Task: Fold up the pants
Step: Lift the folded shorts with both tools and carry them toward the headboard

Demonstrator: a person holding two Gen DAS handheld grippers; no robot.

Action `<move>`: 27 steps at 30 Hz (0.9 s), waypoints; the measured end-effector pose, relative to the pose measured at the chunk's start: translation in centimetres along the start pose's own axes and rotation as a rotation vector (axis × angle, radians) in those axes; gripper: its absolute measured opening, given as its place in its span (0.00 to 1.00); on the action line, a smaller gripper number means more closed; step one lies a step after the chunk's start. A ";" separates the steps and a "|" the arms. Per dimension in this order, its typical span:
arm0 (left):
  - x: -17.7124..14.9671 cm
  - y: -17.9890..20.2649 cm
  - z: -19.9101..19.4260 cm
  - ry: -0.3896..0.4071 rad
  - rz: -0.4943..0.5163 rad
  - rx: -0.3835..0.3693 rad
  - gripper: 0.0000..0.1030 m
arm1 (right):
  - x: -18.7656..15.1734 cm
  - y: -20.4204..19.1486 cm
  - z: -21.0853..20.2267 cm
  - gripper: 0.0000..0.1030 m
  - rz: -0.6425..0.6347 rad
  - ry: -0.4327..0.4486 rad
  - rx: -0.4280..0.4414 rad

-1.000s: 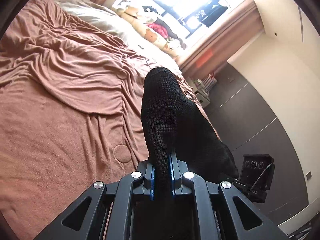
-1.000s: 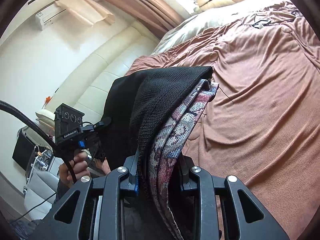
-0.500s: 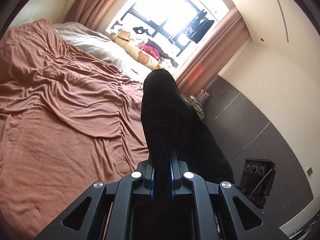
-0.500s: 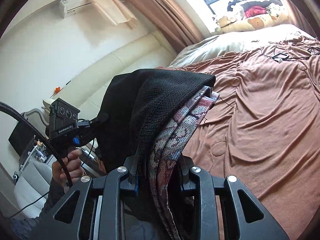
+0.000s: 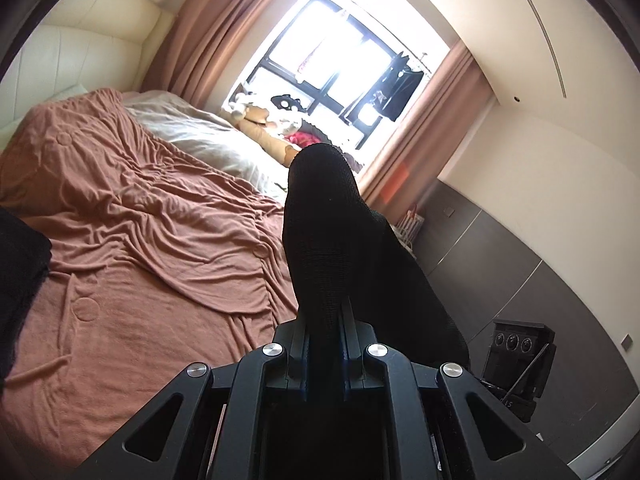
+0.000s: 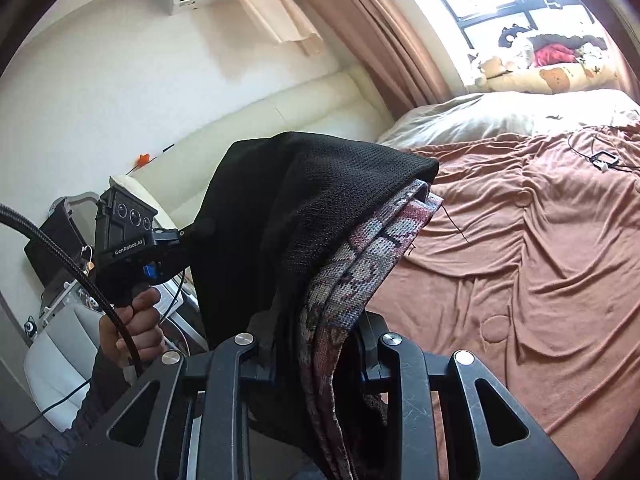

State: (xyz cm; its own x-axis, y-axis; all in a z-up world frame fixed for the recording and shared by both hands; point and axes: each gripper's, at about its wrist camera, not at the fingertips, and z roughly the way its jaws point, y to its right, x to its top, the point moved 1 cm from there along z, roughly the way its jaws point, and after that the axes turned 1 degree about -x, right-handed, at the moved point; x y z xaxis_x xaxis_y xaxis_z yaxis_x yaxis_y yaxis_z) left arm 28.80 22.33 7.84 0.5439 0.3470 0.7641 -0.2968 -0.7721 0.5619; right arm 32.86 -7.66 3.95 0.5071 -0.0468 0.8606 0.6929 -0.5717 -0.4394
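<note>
The pants (image 5: 332,240) are black knit with a patterned pink-and-grey band (image 6: 360,256). My left gripper (image 5: 325,320) is shut on a fold of the black fabric, which rises in front of the lens and drapes to the right. My right gripper (image 6: 316,320) is shut on the black fabric (image 6: 320,200) and the patterned band together, held up in the air beside the bed. The left gripper (image 6: 128,236) also shows in the right wrist view, with the pants stretched between the two. The right gripper body (image 5: 516,364) shows at the lower right of the left wrist view.
A bed with a wrinkled terracotta blanket (image 5: 140,248) lies below and ahead, also in the right wrist view (image 6: 532,256). A pale duvet (image 5: 208,144) and plush toys (image 6: 540,72) lie by the window. A cable (image 6: 600,158) lies on the blanket. A dark wall panel (image 5: 500,280) is at right.
Both grippers have lifted and tilted upward with the pants still held. More of the window, curtains and wall shows now, and the bed sits lower in both views.
</note>
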 end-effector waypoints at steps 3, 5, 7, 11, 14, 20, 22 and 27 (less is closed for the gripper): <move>0.8 -0.9 -2.0 0.016 0.007 0.021 0.11 | 0.6 -1.7 1.4 0.24 -0.028 -0.003 0.006; 1.3 -1.5 -3.4 0.032 0.009 0.026 0.11 | 1.0 -2.9 2.4 0.24 -0.050 -0.006 0.015; 1.8 -2.0 -4.9 0.045 0.010 0.034 0.11 | 1.5 -3.9 3.6 0.24 -0.070 -0.007 0.024; 2.9 -3.1 -7.8 0.074 0.028 0.076 0.11 | 2.4 -5.0 6.2 0.24 -0.089 -0.016 0.047; 3.7 -3.8 -10.0 0.099 0.040 0.114 0.11 | 3.0 -6.2 8.1 0.24 -0.106 -0.024 0.059; 5.3 -5.8 -14.2 0.168 0.059 0.190 0.11 | 4.3 -9.6 12.3 0.24 -0.184 -0.046 0.094; 5.8 -6.8 -15.6 0.189 0.059 0.217 0.11 | 4.7 -10.5 13.8 0.23 -0.205 -0.057 0.108; 6.9 -9.5 -19.0 0.240 0.042 0.275 0.11 | 5.3 -12.6 17.7 0.24 -0.227 -0.073 0.149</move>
State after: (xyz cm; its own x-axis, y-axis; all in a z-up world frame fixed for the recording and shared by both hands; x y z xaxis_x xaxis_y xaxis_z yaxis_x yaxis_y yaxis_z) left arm 20.51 42.21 13.80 0.3266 0.4017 0.8556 -0.0749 -0.8913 0.4471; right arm 35.86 13.81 9.50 0.3618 0.1310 0.9230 0.8581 -0.4337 -0.2748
